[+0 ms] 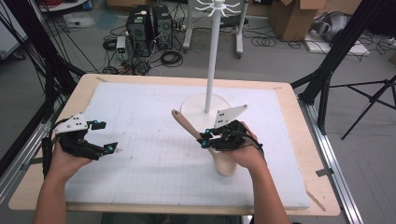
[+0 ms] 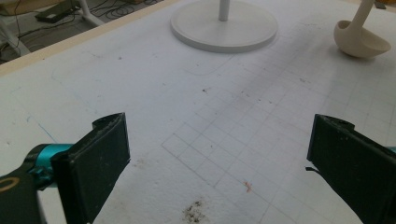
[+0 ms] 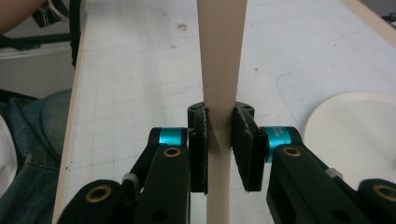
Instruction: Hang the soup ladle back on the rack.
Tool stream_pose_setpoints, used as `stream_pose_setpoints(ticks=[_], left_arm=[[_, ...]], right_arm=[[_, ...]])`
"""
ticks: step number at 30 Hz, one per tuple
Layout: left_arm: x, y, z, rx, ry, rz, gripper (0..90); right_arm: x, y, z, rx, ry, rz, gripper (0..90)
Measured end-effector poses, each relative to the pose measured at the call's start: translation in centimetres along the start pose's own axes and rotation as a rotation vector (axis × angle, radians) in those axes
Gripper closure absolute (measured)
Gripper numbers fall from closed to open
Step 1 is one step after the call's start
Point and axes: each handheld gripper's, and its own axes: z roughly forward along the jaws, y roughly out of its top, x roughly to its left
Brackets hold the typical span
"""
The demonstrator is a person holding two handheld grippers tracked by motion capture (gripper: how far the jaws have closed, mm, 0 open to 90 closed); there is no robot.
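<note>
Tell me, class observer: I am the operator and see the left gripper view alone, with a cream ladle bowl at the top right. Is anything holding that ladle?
Observer: Yes. The right gripper is shut on the ladle, its jaws clamped on the handle.
Operator: What does the white disc ahead of me belong to?
Observer: It is the base of a white stand; the high view shows a pole rising to a ring of hooks.
Operator: Where is my own gripper on the table?
Observer: The left gripper is open near the table's left edge, well apart from the ladle.
</note>
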Motion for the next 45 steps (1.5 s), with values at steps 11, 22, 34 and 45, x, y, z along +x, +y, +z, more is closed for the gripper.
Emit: stream_pose_setpoints(ticks=[11, 22, 34, 45], left_arm=[[0.0, 0.0, 0.1, 0.002, -0.004, 0.002, 6.2], [-0.1, 0.0, 0.1, 0.002, -0.002, 0.001, 6.2], [-0.1, 0.0, 0.2, 0.008, -0.003, 0.001, 6.2], [0.0, -0.1, 0.2, 0.009, -0.002, 0.0, 6.1]], right_arm=[[-0.9, 0.1, -3.8, -0.082, -0.073, 0.02, 77.2], [-2.6, 0.0, -7.6, -0.128, -0.141, 0.085, 77.2], [-6.0, 1.2, -11.6, -0.155, -0.221, 0.159, 77.2], [-8.7, 3.6, -13.8, -0.136, -0.258, 0.204, 77.2]])
